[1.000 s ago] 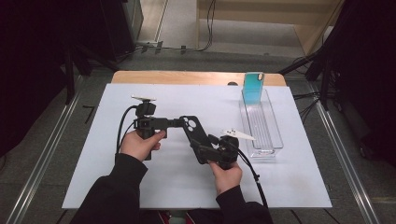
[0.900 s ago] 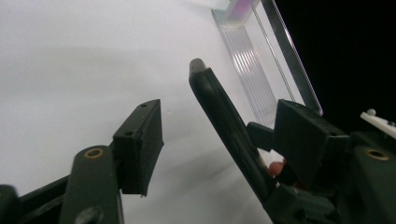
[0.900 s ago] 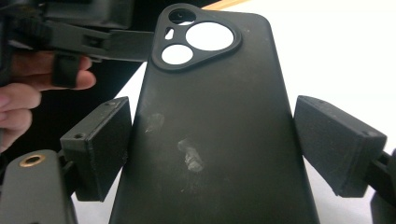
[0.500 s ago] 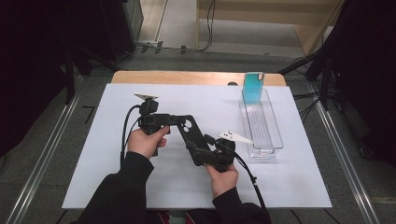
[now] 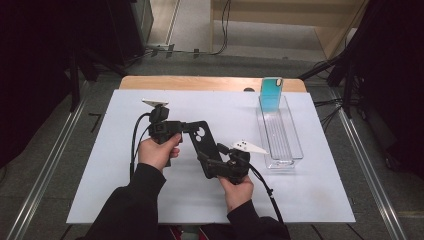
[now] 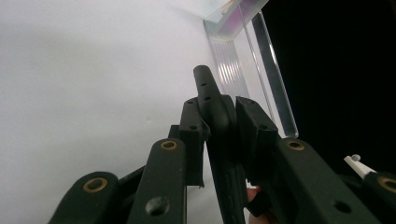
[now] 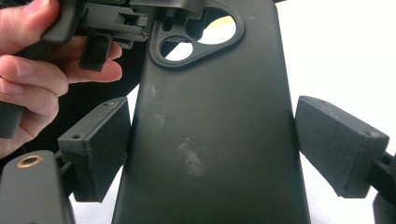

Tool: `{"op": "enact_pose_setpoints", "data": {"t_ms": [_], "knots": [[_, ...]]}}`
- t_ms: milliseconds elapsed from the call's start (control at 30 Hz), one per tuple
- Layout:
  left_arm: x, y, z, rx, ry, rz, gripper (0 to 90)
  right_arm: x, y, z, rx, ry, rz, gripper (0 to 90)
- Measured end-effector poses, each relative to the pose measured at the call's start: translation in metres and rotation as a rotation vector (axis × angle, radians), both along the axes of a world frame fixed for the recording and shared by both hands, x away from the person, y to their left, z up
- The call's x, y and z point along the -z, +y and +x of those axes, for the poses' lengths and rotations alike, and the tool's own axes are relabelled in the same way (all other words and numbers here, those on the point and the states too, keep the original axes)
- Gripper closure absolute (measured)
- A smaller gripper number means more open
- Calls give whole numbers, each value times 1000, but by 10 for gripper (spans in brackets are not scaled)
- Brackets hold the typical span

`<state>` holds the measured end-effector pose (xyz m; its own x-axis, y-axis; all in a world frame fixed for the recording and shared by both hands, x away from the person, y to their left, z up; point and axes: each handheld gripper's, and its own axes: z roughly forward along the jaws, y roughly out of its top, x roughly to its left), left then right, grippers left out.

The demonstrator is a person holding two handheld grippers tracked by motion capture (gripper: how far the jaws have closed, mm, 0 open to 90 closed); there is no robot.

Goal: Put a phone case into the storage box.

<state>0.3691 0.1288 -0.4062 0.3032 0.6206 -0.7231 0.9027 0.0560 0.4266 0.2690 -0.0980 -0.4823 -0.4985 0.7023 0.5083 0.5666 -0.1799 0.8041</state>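
White mat; black phone case (image 5: 204,144) long axis runs toward clear tray (image 5: 280,131). Left gripper (image 5: 186,128) just clenched its camera end; right gripper (image 5: 212,167) clamps its width at the near end.

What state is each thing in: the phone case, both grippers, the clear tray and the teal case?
Black phone case: held off the table between both grippers.
Left gripper: jaws have just closed onto the case's thin edge.
Right gripper: jaws wide across the case's width.
Clear tray: on the table.
Teal case: upright in the tray's far end.
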Motion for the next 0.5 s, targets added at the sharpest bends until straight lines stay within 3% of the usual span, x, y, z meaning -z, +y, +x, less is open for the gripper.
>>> {"op": "enact_pose_setpoints", "data": {"t_ms": [167,267,333,500], "knots": [[0,2,-1,8,10,-39,767,1,2,0,-4,-44,-60,109],[-2,2,-2,11,6,-48,772,-1,1,4,-35,-29,-81,87],[-5,2,-3,11,-9,-28,774,-2,-1,10,-51,-12,-91,0],[-9,6,-4,15,-38,-15,780,-8,-16,20,-121,39,-32,0]]}}
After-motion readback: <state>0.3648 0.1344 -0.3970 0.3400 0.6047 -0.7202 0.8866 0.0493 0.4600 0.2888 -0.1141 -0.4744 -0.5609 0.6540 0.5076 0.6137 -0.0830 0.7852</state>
